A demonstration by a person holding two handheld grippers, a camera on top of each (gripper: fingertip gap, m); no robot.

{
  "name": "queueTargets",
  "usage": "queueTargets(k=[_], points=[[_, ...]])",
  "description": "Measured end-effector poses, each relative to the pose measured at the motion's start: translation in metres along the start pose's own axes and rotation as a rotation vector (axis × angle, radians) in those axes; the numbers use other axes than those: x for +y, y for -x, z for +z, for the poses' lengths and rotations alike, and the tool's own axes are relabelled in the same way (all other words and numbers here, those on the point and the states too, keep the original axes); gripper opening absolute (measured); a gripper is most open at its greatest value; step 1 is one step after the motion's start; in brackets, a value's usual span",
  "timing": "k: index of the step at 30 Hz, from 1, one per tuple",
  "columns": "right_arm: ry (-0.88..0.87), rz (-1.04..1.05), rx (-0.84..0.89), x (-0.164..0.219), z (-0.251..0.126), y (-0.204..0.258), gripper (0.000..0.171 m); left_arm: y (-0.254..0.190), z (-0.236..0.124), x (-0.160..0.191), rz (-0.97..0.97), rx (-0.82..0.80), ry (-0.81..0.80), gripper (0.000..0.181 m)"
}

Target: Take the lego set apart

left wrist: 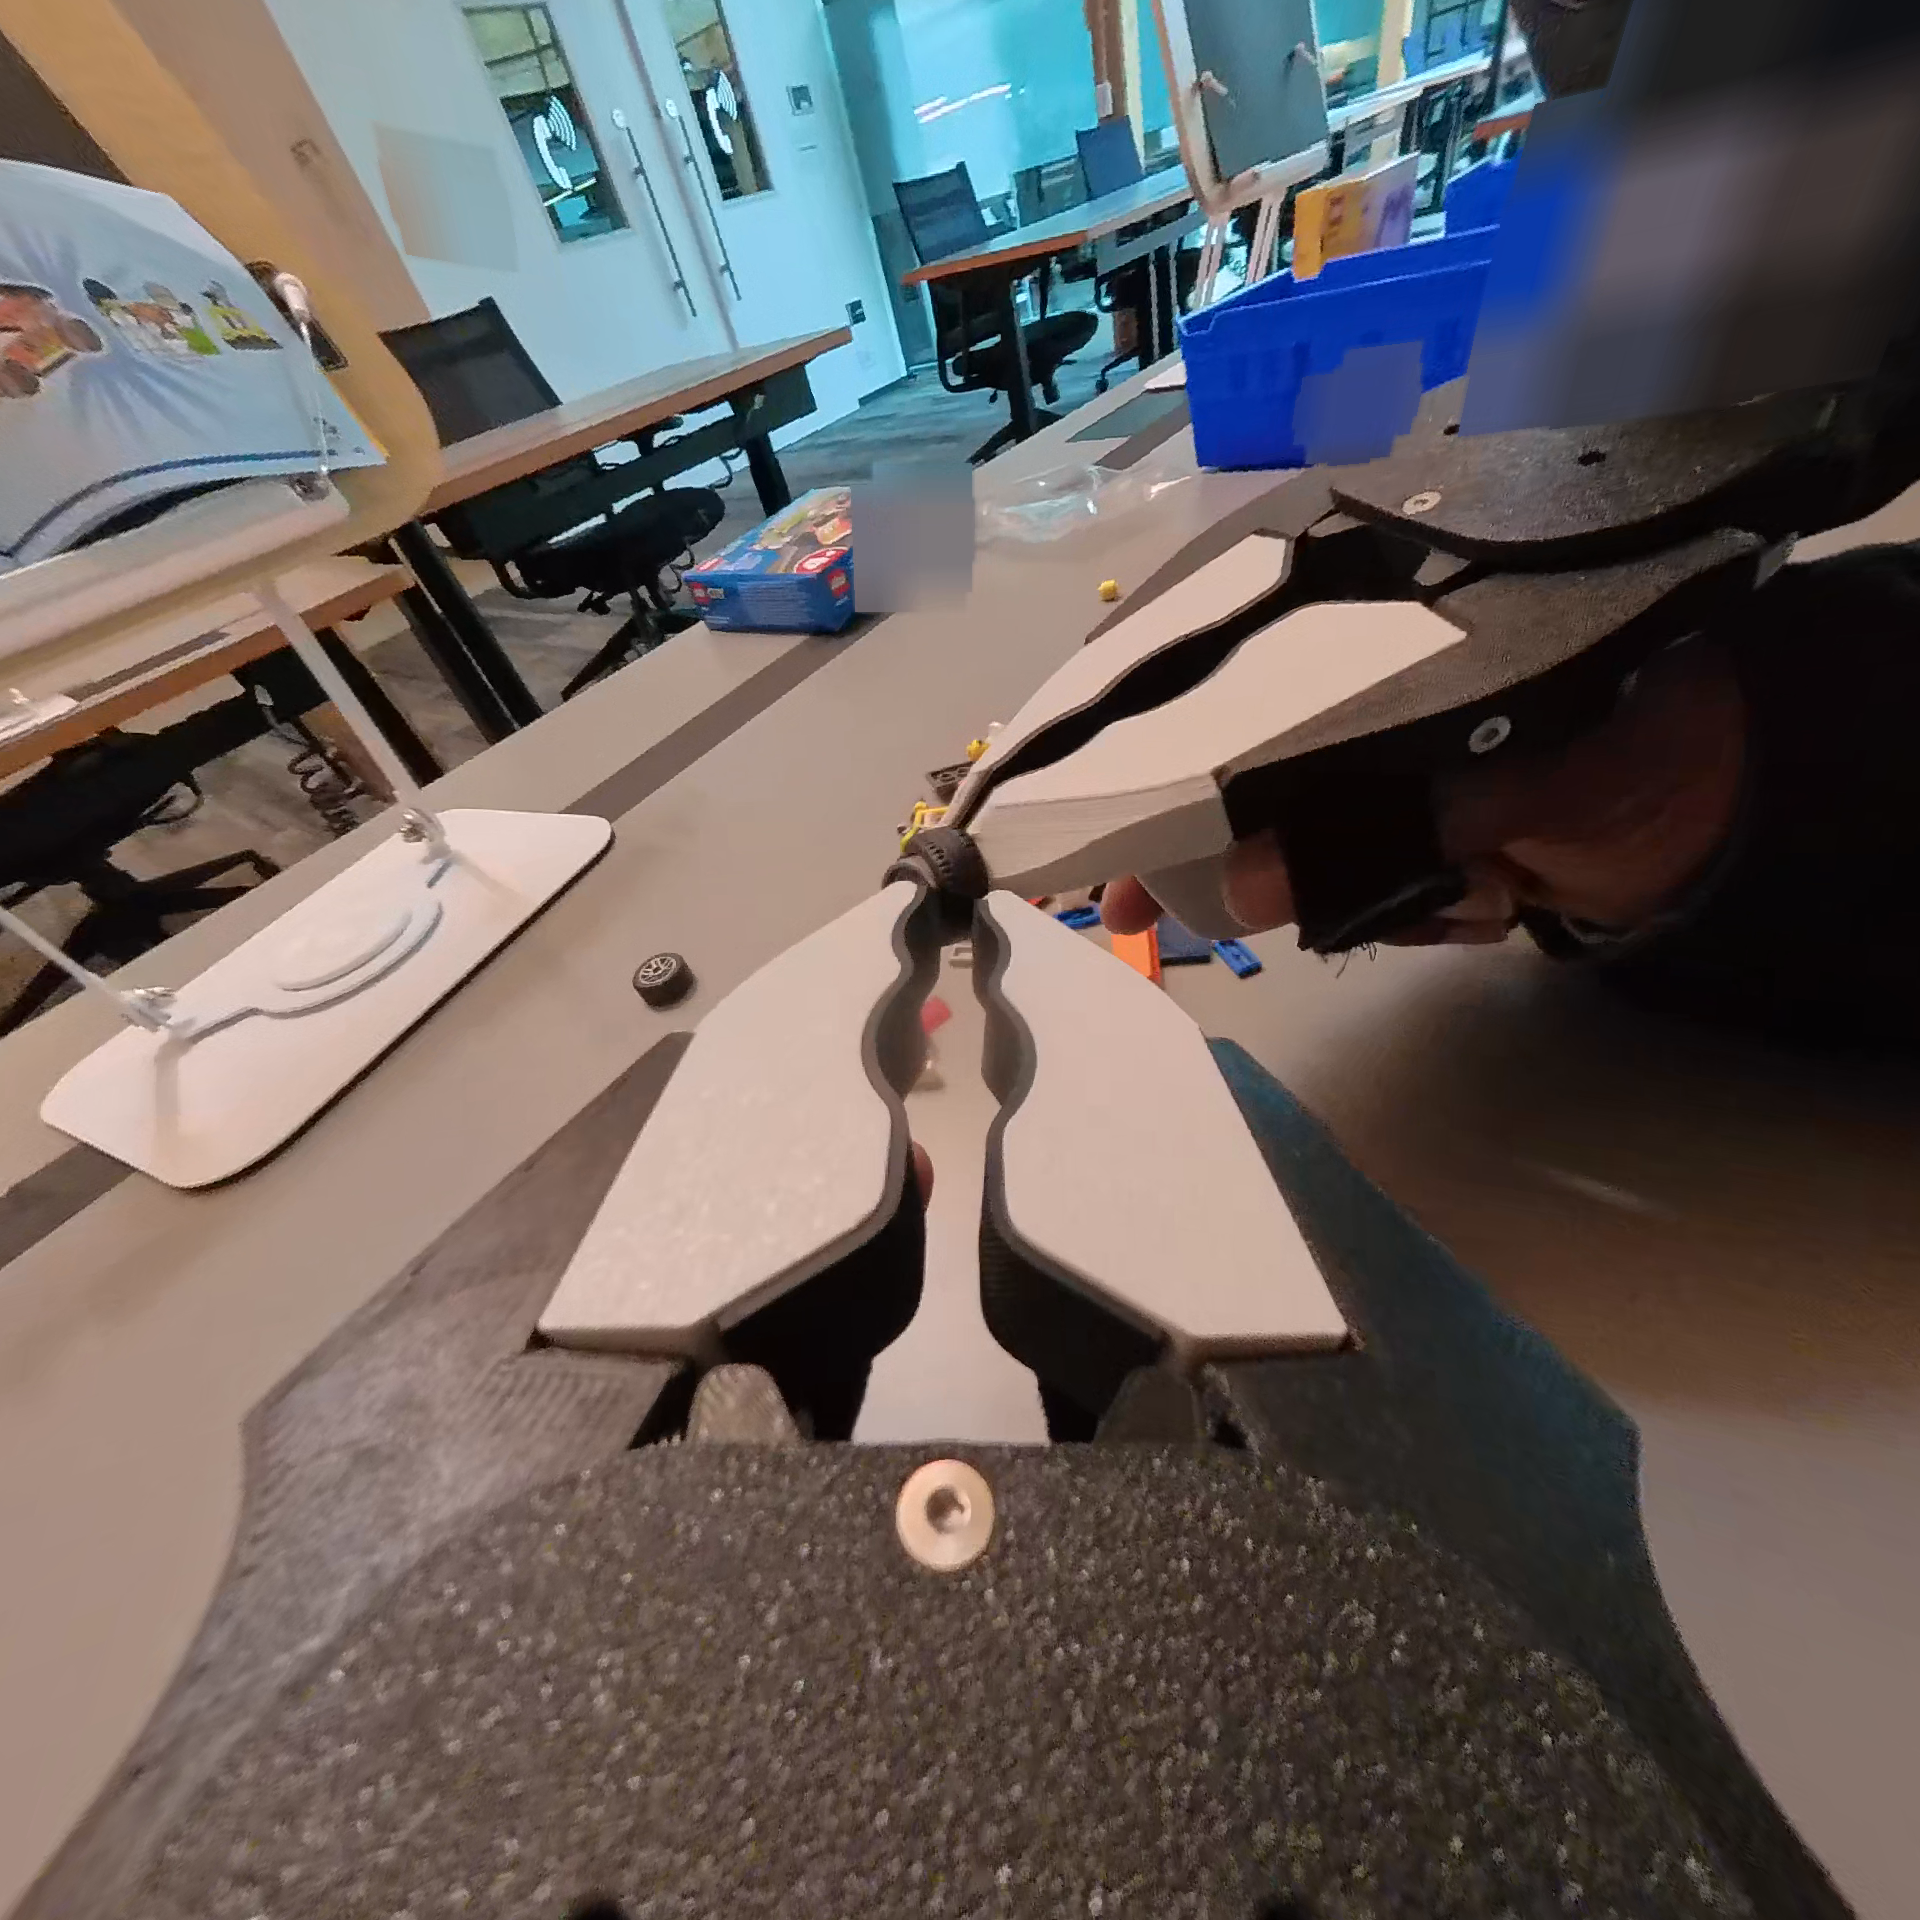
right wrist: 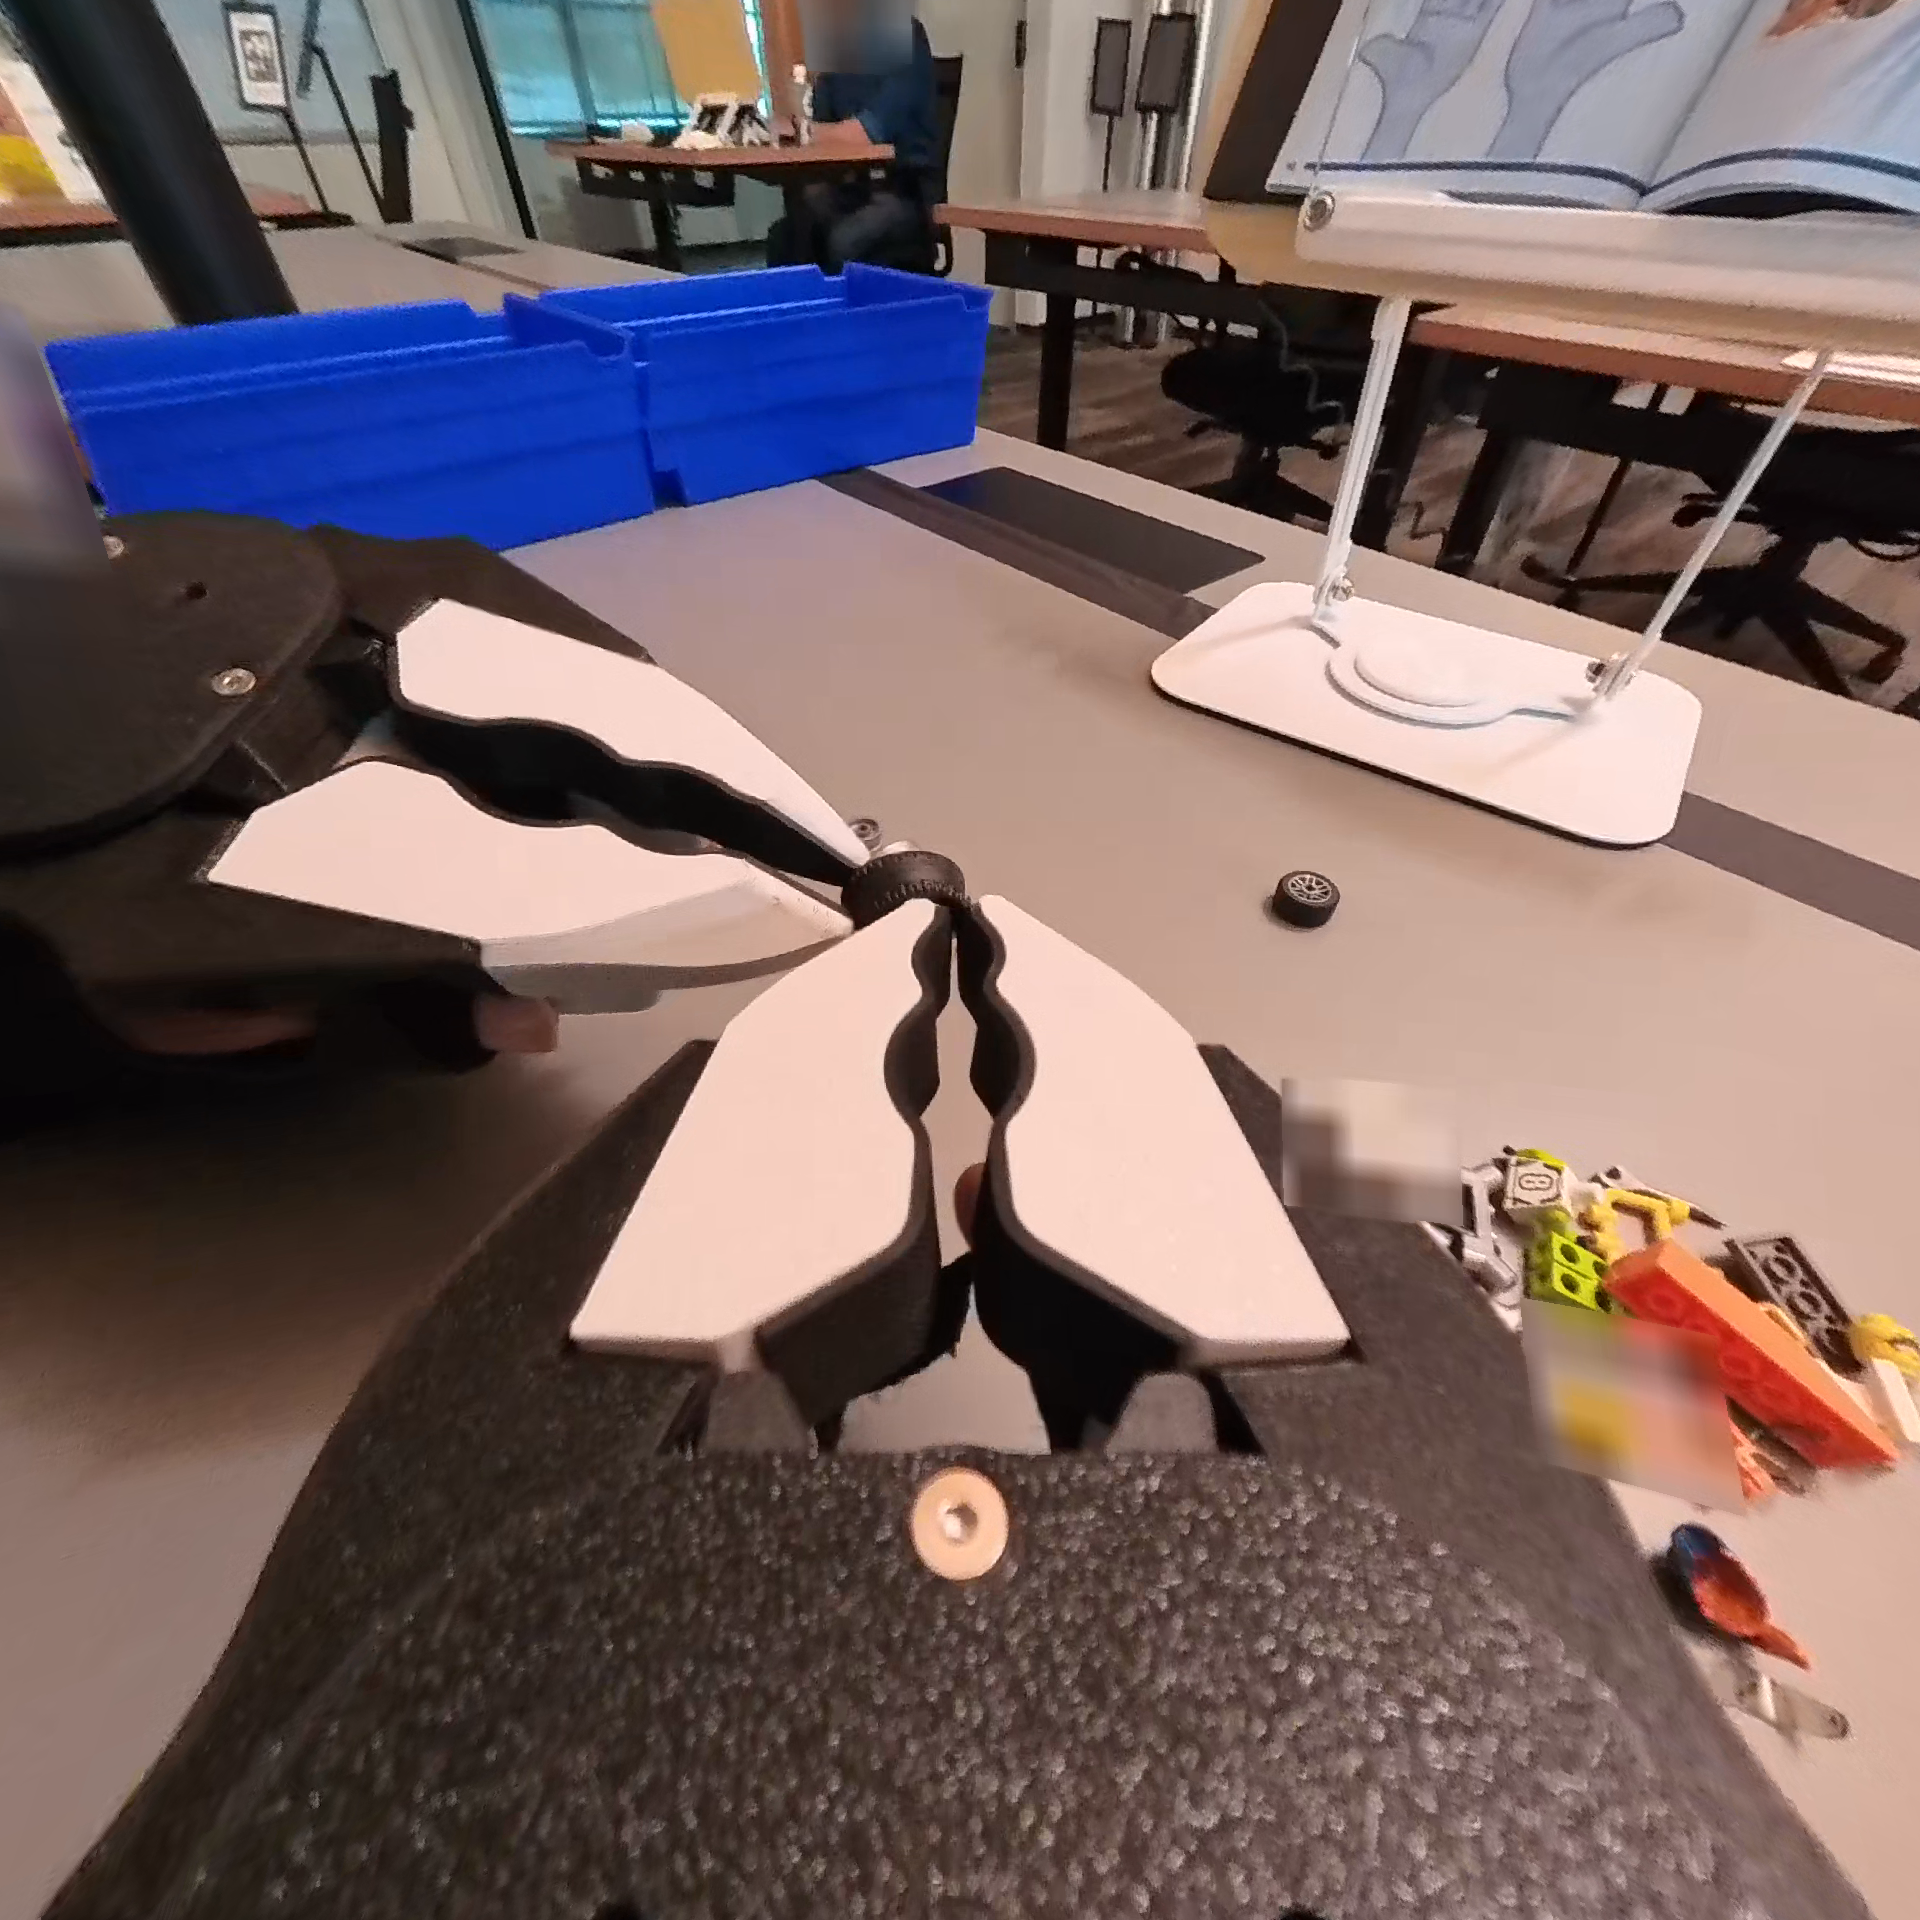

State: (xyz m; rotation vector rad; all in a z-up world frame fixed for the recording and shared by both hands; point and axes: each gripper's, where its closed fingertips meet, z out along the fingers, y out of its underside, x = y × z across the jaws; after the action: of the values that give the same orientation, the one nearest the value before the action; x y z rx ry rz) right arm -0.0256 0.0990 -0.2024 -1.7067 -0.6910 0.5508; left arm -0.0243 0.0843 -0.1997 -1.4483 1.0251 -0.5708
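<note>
A small black tyre [left wrist: 948, 860] on its wheel hangs above the grey table [left wrist: 727, 748], gripped from two sides. My left gripper [left wrist: 940, 902] is shut on the wheel from below; in the right wrist view it [right wrist: 847, 883] comes in from the left. My right gripper [right wrist: 951, 909] is shut on the edge of the tyre [right wrist: 906, 881]; in the left wrist view it [left wrist: 971, 821] comes in from the upper right. A second loose wheel [left wrist: 662, 979] lies on the table, also in the right wrist view [right wrist: 1306, 896].
Loose lego pieces [right wrist: 1662, 1320] lie to my right, with orange [left wrist: 1138, 951] and blue [left wrist: 1236, 954] parts under the right gripper. A white book stand base [left wrist: 312, 997] stands left, blue bins [right wrist: 520, 416] and a lego box [left wrist: 774, 582] farther back. My two grippers' fingertips are within a few centimetres of each other.
</note>
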Motion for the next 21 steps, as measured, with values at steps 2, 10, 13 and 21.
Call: queueTargets(k=[2, 10, 13, 21], points=[[-0.003, -0.031, -0.007, -0.001, -0.001, 0.000, 0.001, 0.000, -0.001, -0.001, -0.027, 0.031, -0.011, 0.007], [-0.024, -0.080, -0.037, -0.006, -0.005, -0.001, 0.001, 0.000, -0.008, -0.014, -0.216, 0.231, -0.128, 0.002], [-0.061, -0.090, -0.105, -0.011, -0.012, 0.002, 0.001, 0.017, -0.014, -0.018, -0.347, 0.278, -0.154, 0.006], [-0.059, -0.148, -0.258, -0.015, -0.021, 0.023, 0.001, -0.013, -0.022, -0.019, -0.405, 0.555, -0.120, 0.013]])
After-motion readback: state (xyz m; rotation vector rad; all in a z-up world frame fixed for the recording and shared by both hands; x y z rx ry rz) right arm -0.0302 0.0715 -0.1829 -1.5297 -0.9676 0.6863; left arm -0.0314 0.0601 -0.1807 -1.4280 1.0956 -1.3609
